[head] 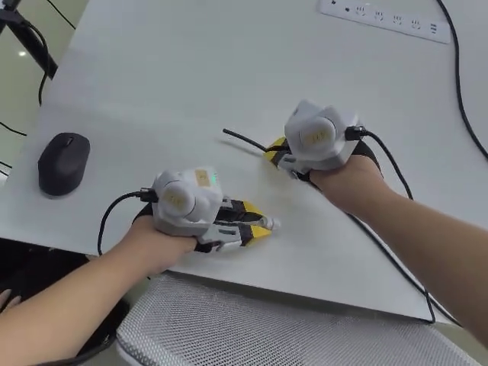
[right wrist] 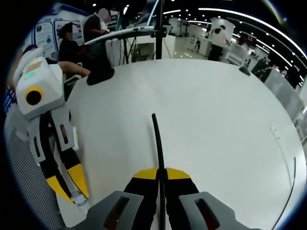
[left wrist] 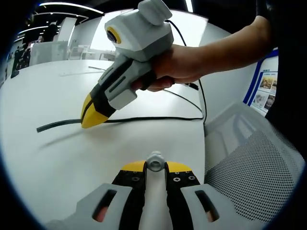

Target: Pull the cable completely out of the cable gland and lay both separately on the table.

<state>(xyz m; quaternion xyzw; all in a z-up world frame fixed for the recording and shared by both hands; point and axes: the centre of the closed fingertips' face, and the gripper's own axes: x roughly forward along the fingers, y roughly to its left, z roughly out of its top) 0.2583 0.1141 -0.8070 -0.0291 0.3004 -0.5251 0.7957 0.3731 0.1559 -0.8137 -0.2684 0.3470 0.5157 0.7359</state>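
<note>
Two parts, apart: my left fingers [left wrist: 133, 167] clamp the small grey round cable gland [left wrist: 155, 161], empty of cable, near the front edge of the white table [head: 191, 76], where a careless release could roll it off; my right fingers [right wrist: 145, 174] pinch the thin black cable [right wrist: 157, 136], which might snag when laid down.

Office: mouse [head: 63, 162], power strip [head: 383, 18], chair [head: 267, 328]

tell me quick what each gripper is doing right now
The left gripper is shut on the cable gland.
The right gripper is shut on the cable.
</note>
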